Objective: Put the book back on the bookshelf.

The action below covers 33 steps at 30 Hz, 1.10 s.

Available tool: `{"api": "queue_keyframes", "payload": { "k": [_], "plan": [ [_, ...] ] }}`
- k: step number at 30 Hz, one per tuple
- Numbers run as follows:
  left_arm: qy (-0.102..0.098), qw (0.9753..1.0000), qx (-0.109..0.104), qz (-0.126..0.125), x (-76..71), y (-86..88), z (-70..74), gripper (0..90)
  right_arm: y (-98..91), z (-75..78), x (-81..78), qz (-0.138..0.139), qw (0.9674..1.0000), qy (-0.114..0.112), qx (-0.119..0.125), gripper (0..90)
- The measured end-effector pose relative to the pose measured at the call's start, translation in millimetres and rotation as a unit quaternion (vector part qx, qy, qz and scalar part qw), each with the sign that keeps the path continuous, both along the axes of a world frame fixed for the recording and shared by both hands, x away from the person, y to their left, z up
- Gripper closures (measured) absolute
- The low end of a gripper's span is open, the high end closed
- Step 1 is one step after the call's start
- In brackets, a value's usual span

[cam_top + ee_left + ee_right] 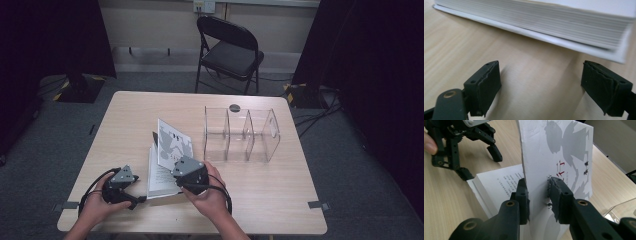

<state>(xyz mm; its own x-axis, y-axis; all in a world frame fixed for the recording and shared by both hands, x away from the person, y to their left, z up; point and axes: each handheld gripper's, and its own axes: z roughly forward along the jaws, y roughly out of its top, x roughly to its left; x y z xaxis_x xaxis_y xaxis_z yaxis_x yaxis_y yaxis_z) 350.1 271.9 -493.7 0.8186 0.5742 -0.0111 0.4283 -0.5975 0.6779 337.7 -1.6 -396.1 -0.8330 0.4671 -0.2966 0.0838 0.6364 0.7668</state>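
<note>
A white paperback book (160, 179) lies on the wooden table (270, 192) near its front edge. Its printed front cover (175, 142) stands lifted. In the right gripper view the cover (564, 150) passes between the jaws of my right gripper (537, 183) and leans on the left-hand jaw; a gap shows on the other side, so the gripper (176, 164) is open. The first text page (499, 182) lies bare. My left gripper (141, 198) sits low at the book's left side, open and holding nothing (541, 85), facing the page block (549, 22). The left gripper (481, 165) also appears beyond the book.
A clear acrylic organizer (240, 135) with several upright compartments stands behind and right of the book; its corner (621, 211) is close to my right gripper. A small dark disc (234, 107) lies behind it. A black folding chair (230, 50) stands beyond the table.
</note>
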Motion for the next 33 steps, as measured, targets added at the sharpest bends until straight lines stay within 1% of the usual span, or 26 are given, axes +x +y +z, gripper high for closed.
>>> {"api": "queue_keyframes", "payload": {
  "k": [1,2,4,5,6,7,8,9,11,12,13,14,15,16,18,19,20,21,22,23,24,25,26,27,32,33],
  "plan": [
    [0.0,1.0,0.0,0.001,1.9,-0.7,0.2,15.4,-0.1,2.7,1.7,0.0,1.0,0.003,-0.003,70.2],
    [-0.003,1.0,0.004,-0.001,3.9,-1.1,0.6,15.5,-0.8,5.4,3.9,-0.001,1.0,0.008,-0.002,70.2],
    [-0.006,1.0,0.004,0.0,7.9,-1.6,0.2,15.5,-2.6,10.6,8.3,-0.002,0.9999,0.016,0.002,70.7],
    [-0.005,1.0,-0.003,0.004,9.4,-2.9,-0.8,15.5,-2.8,13.4,9.7,-0.004,0.9998,0.02,-0.002,70.8],
    [-0.009,1.0,0.0,-0.001,11.5,-3.1,-0.9,15.4,-3.2,15.4,11.1,-0.002,0.9998,0.02,-0.008,71.0],
    [-0.012,0.9999,-0.008,0.003,12.8,-4.4,-2.0,15.3,-3.3,16.9,12.0,-0.003,0.9997,0.019,-0.012,71.1],
    [-0.014,0.9999,-0.007,0.005,14.6,-5.0,-2.1,15.3,-3.9,18.2,13.0,-0.002,0.9997,0.023,-0.013,71.1],
    [-0.014,0.9998,-0.013,0.005,15.8,-7.1,-2.9,15.2,-4.4,18.8,13.4,-0.004,0.9996,0.026,-0.013,71.1],
    [-0.016,0.9997,-0.015,0.008,18.5,-11.5,-3.4,15.3,-5.9,19.3,14.7,-0.002,0.9996,0.029,-0.008,71.1],
    [-0.017,0.9997,-0.015,0.007,19.2,-14.1,-3.4,15.4,-5.8,19.3,14.7,-0.002,0.9996,0.028,-0.009,71.1],
    [-0.017,0.9997,-0.017,0.003,20.0,-17.5,-3.7,15.5,-5.2,19.3,13.7,-0.006,0.9994,0.033,-0.009,71.1],
    [-0.018,0.9997,-0.015,0.005,20.5,-18.9,-3.4,15.5,-4.8,19.3,14.2,-0.003,0.9995,0.029,-0.012,71.1],
    [-0.018,0.9997,-0.013,0.008,20.6,-20.7,-3.1,15.4,-4.7,19.2,14.1,-0.004,0.9995,0.029,-0.012,71.1],
    [-0.024,0.9996,-0.013,0.006,20.4,-22.2,-3.1,15.5,-4.9,19.5,14.3,-0.004,0.9995,0.03,-0.011,71.1],
    [-0.026,0.9994,-0.017,0.012,19.0,-24.6,-3.7,15.7,-5.5,20.3,15.2,-0.005,0.9995,0.03,-0.009,71.1],
    [-0.031,0.9993,-0.018,0.01,18.3,-26.0,-3.8,16.0,-5.9,20.6,15.3,-0.005,0.9995,0.029,-0.009,71.1],
    [-0.033,0.9993,-0.018,0.005,17.6,-27.4,-3.3,17.3,-5.9,20.8,15.5,-0.004,0.9995,0.03,-0.01,71.1],
    [-0.041,0.999,-0.015,0.001,16.6,-28.5,-2.6,19.6,-5.5,21.0,15.6,-0.002,0.9996,0.027,-0.013,71.1],
    [-0.042,0.9991,-0.01,-0.001,15.4,-29.1,-1.4,21.6,-5.0,20.8,15.0,-0.002,0.9995,0.027,-0.014,71.1],
    [-0.044,0.9989,-0.017,-0.001,14.0,-30.0,-1.1,23.7,-4.8,20.6,15.3,0.0,0.9995,0.027,-0.017,71.1],
    [-0.05,0.9986,-0.017,0.0,12.8,-30.3,-0.4,25.9,-4.7,20.6,15.5,0.002,0.9995,0.024,-0.019,71.1],
    [-0.057,0.9983,-0.008,-0.002,12.4,-29.8,1.4,26.6,-4.7,20.8,15.5,0.002,0.9995,0.023,-0.019,71.1],
    [-0.051,0.9986,-0.015,-0.001,11.7,-30.3,1.8,26.2,-4.5,21.1,15.8,0.003,0.9995,0.025,-0.021,71.0],
    [-0.051,0.9986,-0.012,-0.002,10.9,-30.4,3.3,25.8,-4.2,21.5,15.7,0.003,0.9995,0.024,-0.023,71.0],
    [-0.042,0.999,-0.014,-0.002,5.8,-30.0,9.7,25.3,-2.0,24.8,15.4,0.011,0.9991,0.026,-0.033,70.9],
    [-0.042,0.999,-0.016,0.001,4.8,-29.6,10.7,25.4,-1.6,25.6,15.2,0.01,0.999,0.029,-0.033,71.0]
  ]
}}
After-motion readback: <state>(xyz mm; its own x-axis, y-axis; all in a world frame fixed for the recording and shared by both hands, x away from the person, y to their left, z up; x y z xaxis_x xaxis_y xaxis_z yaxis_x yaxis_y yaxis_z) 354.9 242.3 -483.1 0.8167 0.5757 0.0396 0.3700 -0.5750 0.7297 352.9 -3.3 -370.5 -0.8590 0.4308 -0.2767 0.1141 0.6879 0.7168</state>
